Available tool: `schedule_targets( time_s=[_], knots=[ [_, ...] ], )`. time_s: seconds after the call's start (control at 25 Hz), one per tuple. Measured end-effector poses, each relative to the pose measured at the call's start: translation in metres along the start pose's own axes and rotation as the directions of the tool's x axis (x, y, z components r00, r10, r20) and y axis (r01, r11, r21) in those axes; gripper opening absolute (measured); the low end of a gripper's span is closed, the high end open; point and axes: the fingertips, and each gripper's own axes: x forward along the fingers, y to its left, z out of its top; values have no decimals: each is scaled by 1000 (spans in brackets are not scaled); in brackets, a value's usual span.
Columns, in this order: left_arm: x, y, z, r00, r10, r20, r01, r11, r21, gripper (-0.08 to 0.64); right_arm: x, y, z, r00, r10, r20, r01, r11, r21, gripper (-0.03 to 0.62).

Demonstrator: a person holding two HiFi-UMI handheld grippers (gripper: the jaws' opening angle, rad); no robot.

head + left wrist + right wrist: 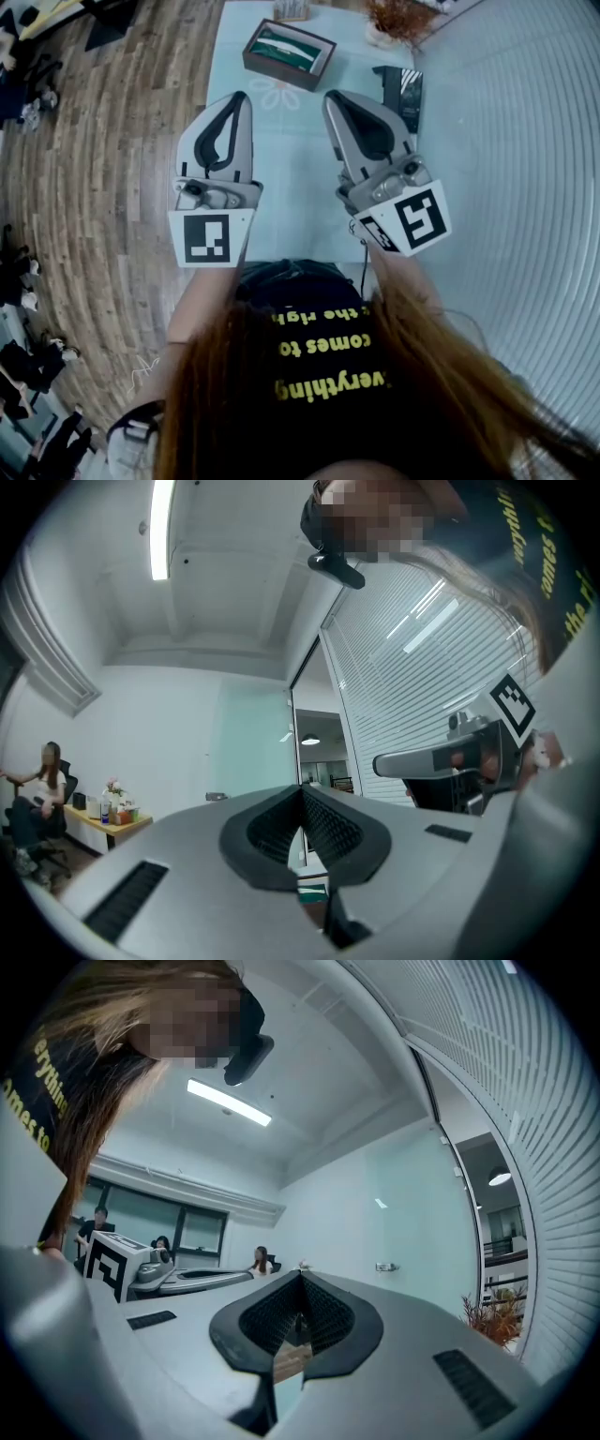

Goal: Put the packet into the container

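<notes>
When I look down through the head view, the packet (286, 47) lies in the container (277, 73), long axis crosswise, straight ahead between my left gripper (240, 97) and right gripper (332, 97). My left gripper view shows its jaws together on nothing. My right gripper view shows the same.

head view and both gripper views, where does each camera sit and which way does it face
Head view: on the person's head, looking steeply down at table and container; shows hair, left gripper, right gripper.
Left gripper view: on the left gripper, facing level toward a doorway; shows its shut jaws, hair.
Right gripper view: on the right gripper, facing level toward a pale wall; shows its shut jaws.
Shared: each gripper view catches the other gripper.
</notes>
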Motion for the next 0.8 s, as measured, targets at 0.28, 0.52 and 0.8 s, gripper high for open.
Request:
schedule_targets(
  time_s=[0.28,0.52,0.8],
  knots=[
    [1,-6,3,1000,-10,-3,10,1000,22,2,-1,-3,8,1000,-5,21,5,1000,1,23],
    [2,-5,8,1000,-10,7,9,1000,11,2,0,2,8,1000,-4,12,5,1000,-1,23],
    [3,-9,3,1000,-14,3,14,1000,9,2,0,0,2,1000,-5,8,5,1000,1,23]
  ],
)
